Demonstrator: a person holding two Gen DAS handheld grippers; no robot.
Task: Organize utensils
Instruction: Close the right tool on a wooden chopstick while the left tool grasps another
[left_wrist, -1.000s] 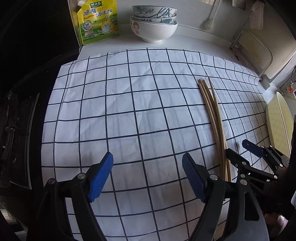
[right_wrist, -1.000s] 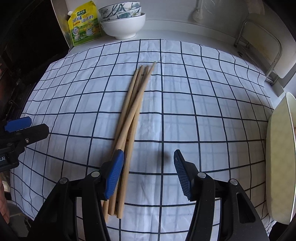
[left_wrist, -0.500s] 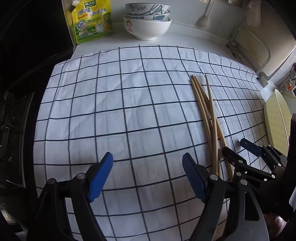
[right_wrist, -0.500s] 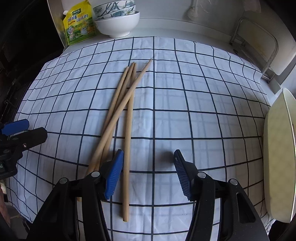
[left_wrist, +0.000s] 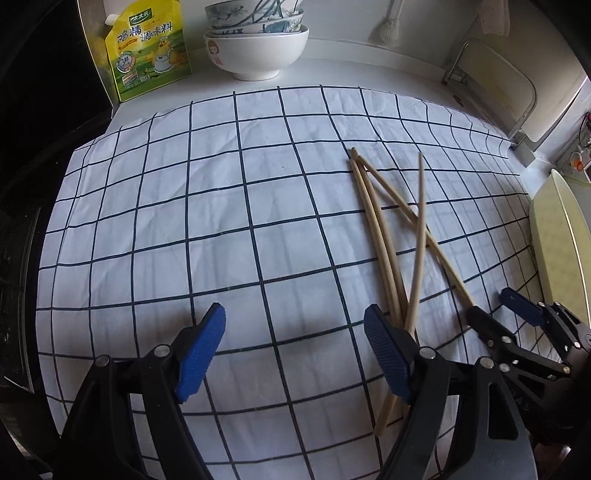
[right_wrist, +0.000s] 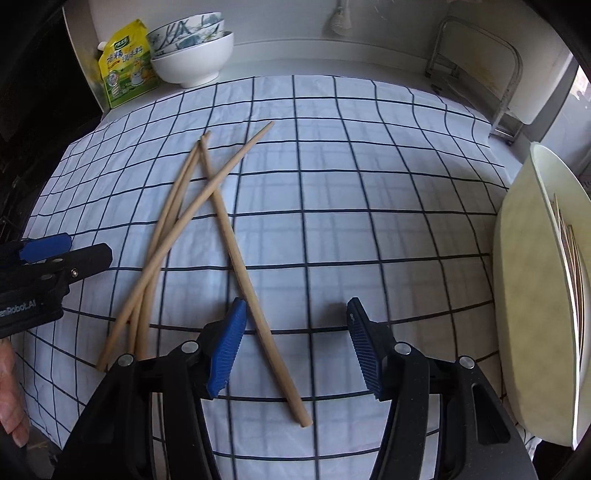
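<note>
Several wooden chopsticks (left_wrist: 384, 243) lie fanned and crossed on the checked cloth (left_wrist: 207, 229). My left gripper (left_wrist: 295, 332) is open over bare cloth, and its right finger covers the chopsticks' near ends. My right gripper (right_wrist: 297, 321) is open too. One chopstick (right_wrist: 236, 251) runs under its gap, close to the left pad (right_wrist: 231, 343), with neither pad pressing on it. The other chopsticks (right_wrist: 162, 236) lie left of that gripper. Each gripper shows in the other's view: the right gripper (left_wrist: 517, 314) and the left gripper (right_wrist: 62, 254).
A pale plate (right_wrist: 528, 295) holding more chopsticks (right_wrist: 572, 266) stands at the cloth's right edge. Stacked bowls (left_wrist: 255, 48) and a yellow-green seasoning pouch (left_wrist: 147, 48) stand at the back left. A metal rack (right_wrist: 476, 55) stands at the back right. Dark space lies left of the cloth.
The chopsticks were a tight bundle and have fanned apart. One has swung away from the rest and now lies under the right gripper's gap. Both grippers stay open.
</note>
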